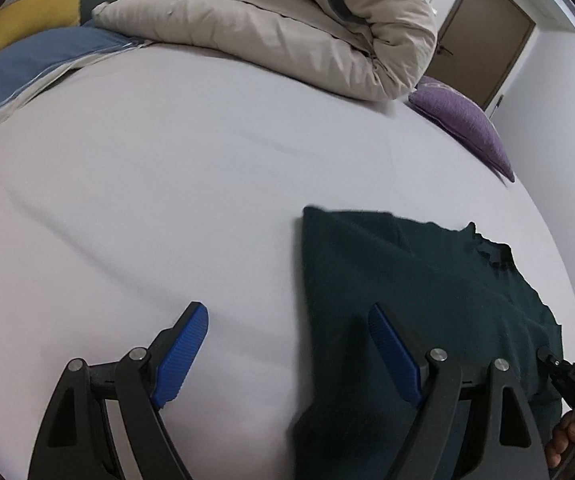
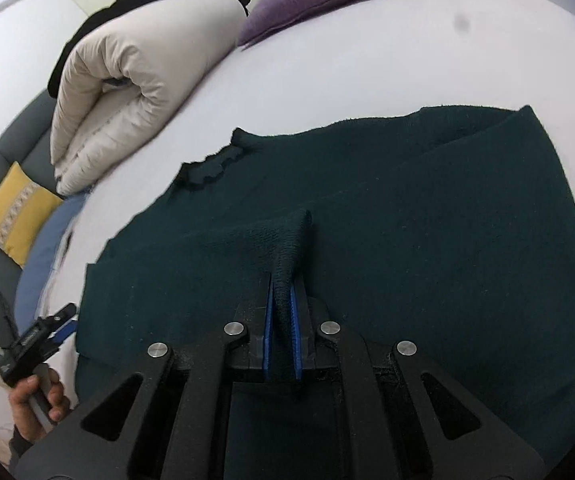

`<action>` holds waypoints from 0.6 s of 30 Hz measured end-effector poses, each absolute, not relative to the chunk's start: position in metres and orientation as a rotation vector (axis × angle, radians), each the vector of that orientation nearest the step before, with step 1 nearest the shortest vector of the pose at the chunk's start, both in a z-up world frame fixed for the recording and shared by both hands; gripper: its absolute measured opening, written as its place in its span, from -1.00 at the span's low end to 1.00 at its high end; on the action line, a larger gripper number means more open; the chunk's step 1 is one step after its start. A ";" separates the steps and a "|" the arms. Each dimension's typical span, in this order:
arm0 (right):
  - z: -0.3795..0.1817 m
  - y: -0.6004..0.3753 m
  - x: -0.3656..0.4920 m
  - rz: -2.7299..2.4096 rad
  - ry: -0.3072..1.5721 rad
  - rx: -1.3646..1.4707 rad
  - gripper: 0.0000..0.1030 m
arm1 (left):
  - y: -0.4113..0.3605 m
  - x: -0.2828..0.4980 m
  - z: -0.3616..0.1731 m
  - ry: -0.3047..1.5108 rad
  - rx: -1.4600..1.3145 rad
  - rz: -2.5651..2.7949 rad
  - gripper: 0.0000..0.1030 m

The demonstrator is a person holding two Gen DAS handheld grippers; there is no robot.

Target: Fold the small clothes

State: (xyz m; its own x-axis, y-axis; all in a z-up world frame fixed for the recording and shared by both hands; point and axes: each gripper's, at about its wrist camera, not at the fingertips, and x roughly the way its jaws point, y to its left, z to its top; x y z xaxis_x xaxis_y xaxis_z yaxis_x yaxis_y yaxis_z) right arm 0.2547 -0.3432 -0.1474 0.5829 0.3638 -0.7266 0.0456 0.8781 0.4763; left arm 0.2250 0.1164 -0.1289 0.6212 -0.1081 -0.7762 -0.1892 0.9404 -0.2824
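Two grippers: both mine, one in each hand, over a bed.
Right gripper point(image 2: 281, 280): my jaws are clenched on a raised pinch of the dark green sweater point(image 2: 367, 220); its ribbed fabric stands between my blue pads point(image 2: 296, 332).
Left gripper point(image 1: 287, 320): my jaws stand wide and released, holding nothing; the sweater's near edge lies below them, one pad point(image 1: 181, 354) over bare sheet, the other over the knit.
Left hand point(image 2: 35, 404): seen from the right wrist view, gripping the handle beside the sweater's edge.
Sweater: spread flat on the white sheet point(image 1: 167, 200), neckline toward the far side.
Beyond: folded beige duvet point(image 1: 267, 20), purple cushion point(image 1: 463, 124), yellow cushion point(image 2: 15, 212), blue pillow point(image 1: 39, 56).
Farthest: brown door point(image 1: 483, 36).
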 end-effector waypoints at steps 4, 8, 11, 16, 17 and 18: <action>-0.144 -0.339 0.258 0.217 0.936 0.472 -0.87 | 0.116 0.253 -0.134 0.934 -0.331 0.055 0.49; -0.142 -0.340 0.251 0.237 0.935 0.461 -0.87 | 0.113 0.275 -0.138 0.958 -0.279 0.057 -0.02; -0.139 -0.340 0.246 0.230 0.937 0.444 -0.87 | 0.107 0.282 -0.138 0.965 -0.244 0.040 -0.63; -0.152 -0.351 0.248 0.179 0.943 0.456 -0.88 | 0.102 0.293 -0.147 0.942 -0.182 0.050 -0.82; -0.159 -0.355 0.249 0.178 0.945 0.478 -0.89 | 0.104 0.293 -0.145 0.936 -0.190 0.042 -0.82; -0.164 -0.358 0.249 0.184 0.943 0.507 -0.89 | 0.106 0.292 -0.141 0.932 -0.201 0.028 -0.81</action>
State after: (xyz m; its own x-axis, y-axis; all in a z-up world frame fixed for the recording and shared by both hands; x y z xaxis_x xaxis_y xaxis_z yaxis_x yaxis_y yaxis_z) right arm 0.2492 -0.3582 -0.1645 0.5819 0.3664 -0.7260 0.0661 0.8685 0.4913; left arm 0.2916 0.1061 -0.1410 0.5974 -0.0630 -0.7995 -0.1105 0.9809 -0.1599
